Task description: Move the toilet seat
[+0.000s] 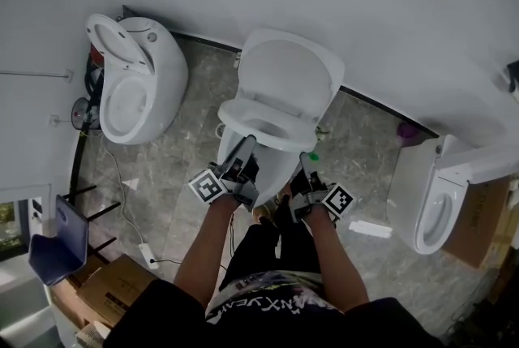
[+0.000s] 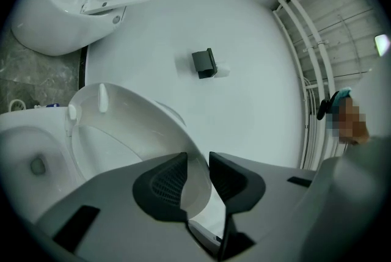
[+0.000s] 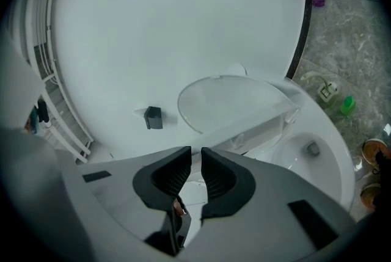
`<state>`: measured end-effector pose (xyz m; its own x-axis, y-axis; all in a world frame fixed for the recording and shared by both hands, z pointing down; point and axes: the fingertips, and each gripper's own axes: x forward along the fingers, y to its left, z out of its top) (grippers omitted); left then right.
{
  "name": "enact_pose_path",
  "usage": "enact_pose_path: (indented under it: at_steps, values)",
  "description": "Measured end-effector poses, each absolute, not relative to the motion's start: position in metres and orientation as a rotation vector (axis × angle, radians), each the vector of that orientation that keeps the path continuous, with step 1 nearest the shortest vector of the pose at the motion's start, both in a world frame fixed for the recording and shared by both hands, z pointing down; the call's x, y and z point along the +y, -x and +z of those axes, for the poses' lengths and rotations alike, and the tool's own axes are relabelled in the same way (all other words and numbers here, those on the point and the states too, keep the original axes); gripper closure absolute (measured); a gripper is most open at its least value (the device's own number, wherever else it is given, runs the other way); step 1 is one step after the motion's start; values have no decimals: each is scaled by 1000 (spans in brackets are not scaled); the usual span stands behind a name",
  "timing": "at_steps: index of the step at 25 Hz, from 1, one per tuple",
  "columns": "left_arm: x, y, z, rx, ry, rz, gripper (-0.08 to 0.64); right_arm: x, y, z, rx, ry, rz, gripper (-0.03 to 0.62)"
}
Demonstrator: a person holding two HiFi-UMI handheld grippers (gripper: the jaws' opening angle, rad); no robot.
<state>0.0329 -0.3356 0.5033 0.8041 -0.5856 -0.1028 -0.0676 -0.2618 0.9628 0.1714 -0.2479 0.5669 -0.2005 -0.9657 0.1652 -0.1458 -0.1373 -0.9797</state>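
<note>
The middle toilet has its white lid (image 1: 288,79) up against the wall. Its white seat (image 1: 237,116) is tilted a little up off the bowl. My left gripper (image 1: 246,145) reaches the seat's front left rim. In the left gripper view the seat (image 2: 122,132), with two small bumpers on its underside, runs between the pads of the left gripper (image 2: 198,163), which is shut on it. My right gripper (image 1: 310,160) hovers at the bowl's front right. In the right gripper view the right gripper (image 3: 196,160) is shut on nothing, below the lid (image 3: 226,102) and seat (image 3: 263,126).
A second toilet (image 1: 138,87) stands at the left and a third (image 1: 430,200) at the right. A small green bottle (image 3: 347,105) sits on the grey stone floor beside the bowl. A cardboard box (image 1: 109,290) and a power strip (image 1: 148,257) lie at the lower left.
</note>
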Motion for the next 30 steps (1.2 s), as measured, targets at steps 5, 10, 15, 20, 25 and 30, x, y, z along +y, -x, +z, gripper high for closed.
enact_pose_path:
  at_steps: [5, 10, 15, 20, 25, 30]
  values:
    - [-350, -44, 497, -510, -1806, -542, 430, -260, -180, 562, 1388, 1310, -1419, 538]
    - [-367, -57, 493, -517, -1823, -536, 428, -275, -192, 560, 1419, 1329, -1414, 541]
    - [-377, -64, 486, -532, -1821, -563, 428, -283, -197, 552, 1467, 1374, -1410, 548]
    - [-393, -81, 482, -539, -1822, -580, 439, -294, -212, 555, 1403, 1404, -1430, 549]
    - [-405, -94, 480, -507, -1844, -525, 454, -314, -221, 546, 1373, 1399, -1362, 555]
    - [-426, -104, 481, -469, -1846, -522, 456, -330, -235, 549, 1330, 1463, -1337, 565]
